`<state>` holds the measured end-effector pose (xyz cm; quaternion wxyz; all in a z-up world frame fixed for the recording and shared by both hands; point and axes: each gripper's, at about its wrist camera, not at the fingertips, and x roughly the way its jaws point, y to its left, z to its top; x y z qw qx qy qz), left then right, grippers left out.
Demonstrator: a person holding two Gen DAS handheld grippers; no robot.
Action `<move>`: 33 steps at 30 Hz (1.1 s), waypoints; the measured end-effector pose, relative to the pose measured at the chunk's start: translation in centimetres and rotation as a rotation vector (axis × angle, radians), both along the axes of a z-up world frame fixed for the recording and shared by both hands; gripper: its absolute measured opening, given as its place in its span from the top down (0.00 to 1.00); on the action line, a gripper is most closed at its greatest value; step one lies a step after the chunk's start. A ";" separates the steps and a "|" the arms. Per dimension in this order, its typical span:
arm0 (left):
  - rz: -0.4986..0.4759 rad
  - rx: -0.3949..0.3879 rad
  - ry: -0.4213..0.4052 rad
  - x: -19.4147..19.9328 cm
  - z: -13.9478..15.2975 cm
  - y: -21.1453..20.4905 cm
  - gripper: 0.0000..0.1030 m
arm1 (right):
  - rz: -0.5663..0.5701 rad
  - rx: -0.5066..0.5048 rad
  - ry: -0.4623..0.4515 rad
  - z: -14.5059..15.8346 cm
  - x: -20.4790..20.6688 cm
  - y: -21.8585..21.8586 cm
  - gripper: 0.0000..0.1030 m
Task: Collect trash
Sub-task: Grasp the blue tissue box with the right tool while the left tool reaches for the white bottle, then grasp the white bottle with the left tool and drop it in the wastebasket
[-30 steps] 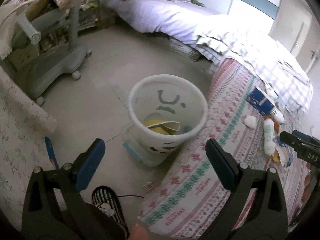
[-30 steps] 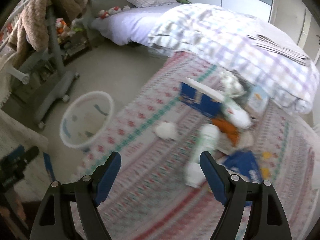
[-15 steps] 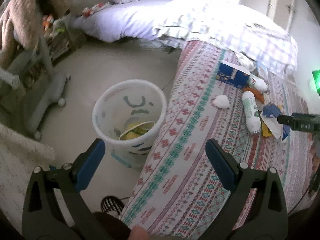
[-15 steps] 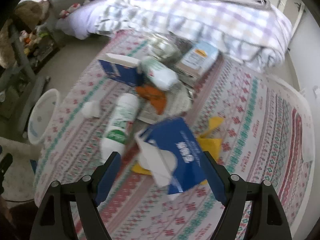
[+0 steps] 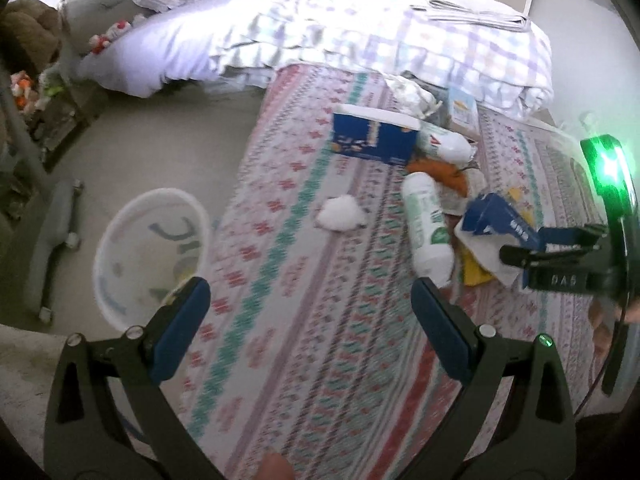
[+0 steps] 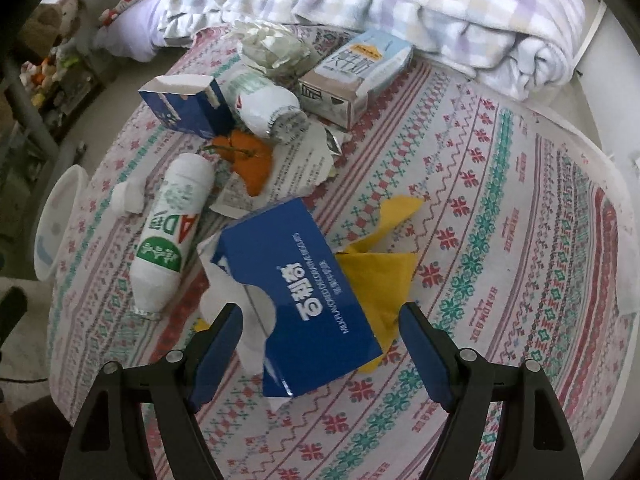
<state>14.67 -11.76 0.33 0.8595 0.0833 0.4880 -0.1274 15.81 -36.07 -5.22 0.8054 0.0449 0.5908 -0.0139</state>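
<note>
The right gripper (image 6: 320,340) is hanging over the blue box (image 6: 298,304), pointing steeply down, its 2 fingers (image 6: 218,344) apart and straddling the box without pressing it; they have just been closing, apparently to pinch it across its width. The box is lying tilted on white tissue (image 6: 224,304) and yellow paper (image 6: 380,276) on the patterned blanket (image 6: 500,220), so it may slide when squeezed. Just beside it are lying 2 white bottles (image 6: 172,236), an orange peel (image 6: 250,160) and 2 more cartons, gathered in 1 heap, seemingly for picking up 1 at a time. The left gripper (image 5: 310,324) is empty, fingers wide apart, above bare blanket. The bin (image 5: 150,252) is standing on the floor at the blanket's edge, within easy reach for dropping trash.
</note>
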 end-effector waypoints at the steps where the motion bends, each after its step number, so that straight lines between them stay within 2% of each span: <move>1: -0.001 -0.011 0.010 0.2 -0.2 -0.3 0.03 | 0.002 -0.004 0.003 -0.1 0.0 -0.1 0.31; 3: 0.002 -0.031 0.030 0.7 -0.8 -0.9 0.03 | 0.003 -0.010 0.003 -0.3 0.0 -0.4 0.45; 4: 0.006 -0.042 0.039 0.9 -1.1 -1.3 0.03 | 0.004 -0.011 0.002 -0.3 0.1 -0.6 0.48; 10: 0.009 -0.104 0.099 1.9 -2.9 -3.2 0.03 | 0.003 0.028 -0.033 0.8 -0.9 -1.7 0.48; 18: -0.058 -0.150 0.077 2.1 -3.7 -6.0 0.12 | -0.022 0.041 -0.108 3.4 -3.8 -3.2 0.48; 26: -0.085 -0.180 0.063 2.8 -4.6 -6.9 0.29 | -0.099 0.067 -0.111 3.5 -4.8 -5.5 0.48; 33: -0.096 -0.192 0.109 3.1 -6.2 -7.2 0.48 | -0.118 0.068 -0.103 3.4 -5.4 -6.0 0.48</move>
